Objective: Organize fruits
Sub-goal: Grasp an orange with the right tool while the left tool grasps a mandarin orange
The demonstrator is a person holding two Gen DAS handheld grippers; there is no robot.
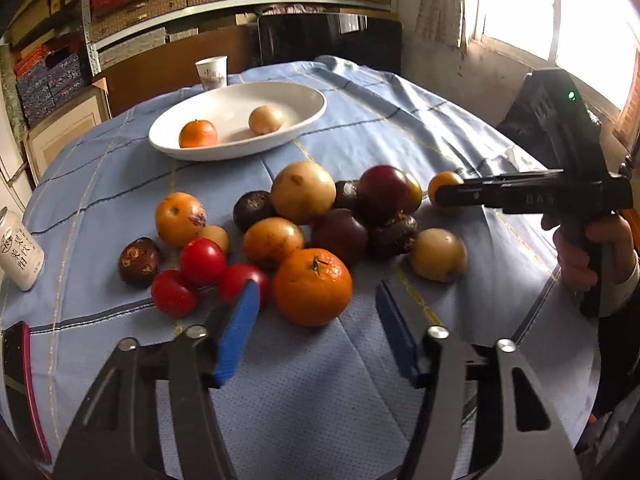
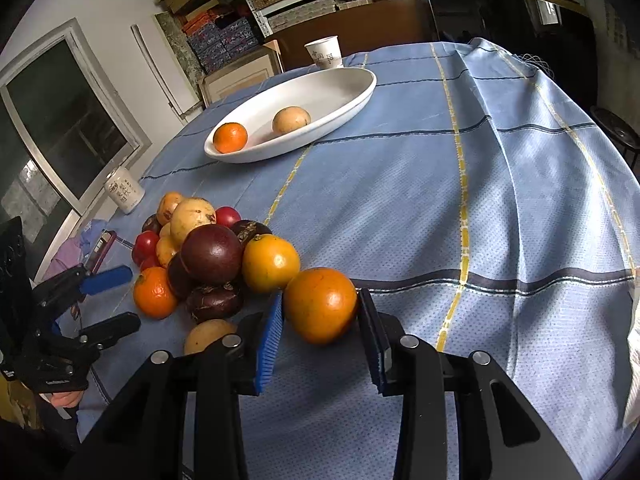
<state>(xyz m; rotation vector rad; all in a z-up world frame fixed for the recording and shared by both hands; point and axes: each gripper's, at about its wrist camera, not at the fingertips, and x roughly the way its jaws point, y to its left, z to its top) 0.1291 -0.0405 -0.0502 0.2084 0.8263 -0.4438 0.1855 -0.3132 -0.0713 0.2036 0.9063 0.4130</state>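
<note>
Right gripper (image 2: 320, 344) spread apart around an orange fruit (image 2: 320, 304) at the near edge of the fruit pile (image 2: 212, 256), blue pads close on both flanks, not visibly clamped. Worth closing squarely across the widest part, then lifting straight up so the neighbour at 10 o'clock stays put. Left gripper (image 1: 316, 320) likewise apart, empty, hanging just short of a tangerine (image 1: 313, 286) at 12 o'clock, red tomatoes (image 1: 200, 276) toward 10. Farther out at 11 o'clock, white oval dish (image 2: 352, 100) on the blue-clothed worktop (image 2: 480, 208), already holding a small orange and a pale fruit: the likely drop spot, plenty of room left. Paper cup (image 2: 325, 53) behind it. Only the right view shows the pads bracketing the fruit; the left view hides that behind the tool body, yet alone shows the whole pile spread out.
</note>
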